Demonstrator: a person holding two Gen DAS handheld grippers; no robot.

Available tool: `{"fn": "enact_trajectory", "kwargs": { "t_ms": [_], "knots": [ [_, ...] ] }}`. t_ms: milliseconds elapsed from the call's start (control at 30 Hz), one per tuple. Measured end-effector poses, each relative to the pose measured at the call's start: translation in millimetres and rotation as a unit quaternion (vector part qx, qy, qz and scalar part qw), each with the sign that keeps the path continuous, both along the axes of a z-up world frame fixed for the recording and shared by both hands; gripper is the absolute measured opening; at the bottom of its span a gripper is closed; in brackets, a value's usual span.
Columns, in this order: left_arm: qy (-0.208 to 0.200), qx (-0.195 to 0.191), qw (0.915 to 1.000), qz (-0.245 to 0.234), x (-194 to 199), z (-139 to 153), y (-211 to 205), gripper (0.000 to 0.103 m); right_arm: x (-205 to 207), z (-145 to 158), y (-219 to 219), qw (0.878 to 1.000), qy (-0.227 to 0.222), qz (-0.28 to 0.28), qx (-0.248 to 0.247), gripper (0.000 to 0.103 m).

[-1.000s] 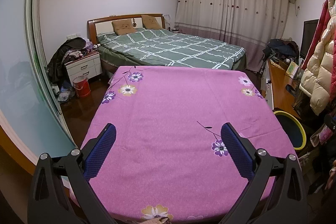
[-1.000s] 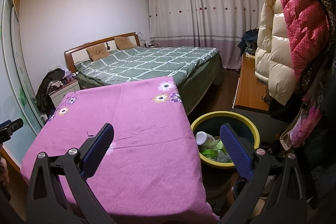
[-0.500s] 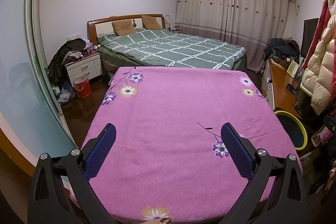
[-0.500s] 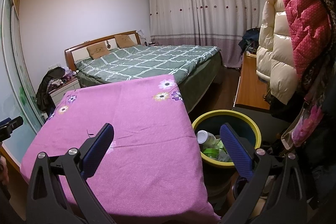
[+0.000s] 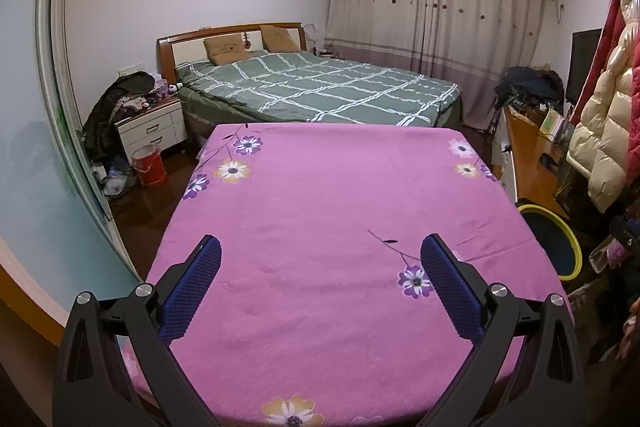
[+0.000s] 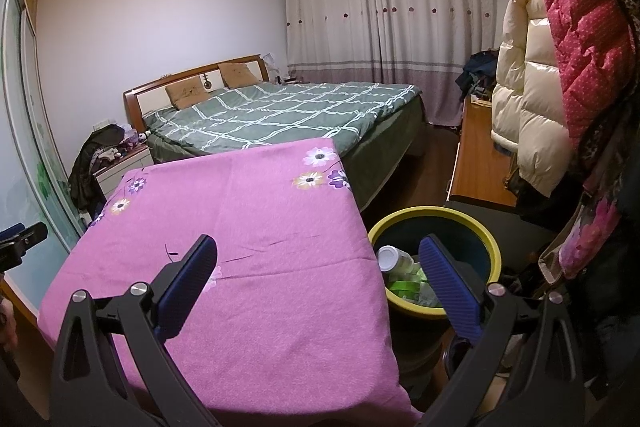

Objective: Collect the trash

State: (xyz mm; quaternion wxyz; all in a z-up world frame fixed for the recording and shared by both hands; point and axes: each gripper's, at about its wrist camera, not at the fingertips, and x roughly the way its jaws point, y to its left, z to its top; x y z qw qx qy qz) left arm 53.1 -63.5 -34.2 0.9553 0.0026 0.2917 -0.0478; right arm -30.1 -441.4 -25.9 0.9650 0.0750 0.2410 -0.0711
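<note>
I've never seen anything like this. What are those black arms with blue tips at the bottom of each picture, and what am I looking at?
They are two hand-held grippers, one in each of a person's hands; no robot arm is involved. Each carries a wide-angle camera looking along its two blue-padded fingers. One picture comes from the left gripper, the other from the right gripper. Both are open and hold nothing. Below them is a table under a pink flowered cloth with nothing lying on it. Beside the table stands a yellow-rimmed bin with a white-capped bottle and green wrappers in it. Behind is a bed.
</note>
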Motion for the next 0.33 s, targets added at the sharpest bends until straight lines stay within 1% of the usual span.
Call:
{"fn": "enact_trajectory", "kwargs": {
  "t_ms": [67, 167, 200, 267, 300, 333],
  "knots": [
    [0.002, 0.002, 1.0, -0.003, 7, -1, -1, 0.098, 4, 1, 2, 1.0, 0.0, 0.004, -0.002, 0.096],
    [0.021, -0.001, 0.9998, 0.001, 36, -9, 6, 0.098, 23, 2, 6, 1.0, 0.002, 0.03, 0.001, 0.096],
    [0.031, 0.003, 0.9995, 0.004, 54, -15, 9, 0.098, 32, 2, 8, 0.999, 0.004, 0.041, 0.003, 0.096],
    [0.046, 0.011, 0.9987, 0.017, 89, -27, 16, 0.098, 68, -3, 13, 0.998, 0.016, 0.057, 0.008, 0.096],
    [0.053, 0.015, 0.9982, 0.023, 110, -36, 20, 0.098, 77, -5, 14, 0.998, 0.021, 0.06, 0.007, 0.096],
    [0.058, 0.019, 0.9978, 0.025, 129, -45, 24, 0.098, 100, -10, 19, 0.997, 0.033, 0.067, 0.003, 0.096]
  ]
}}
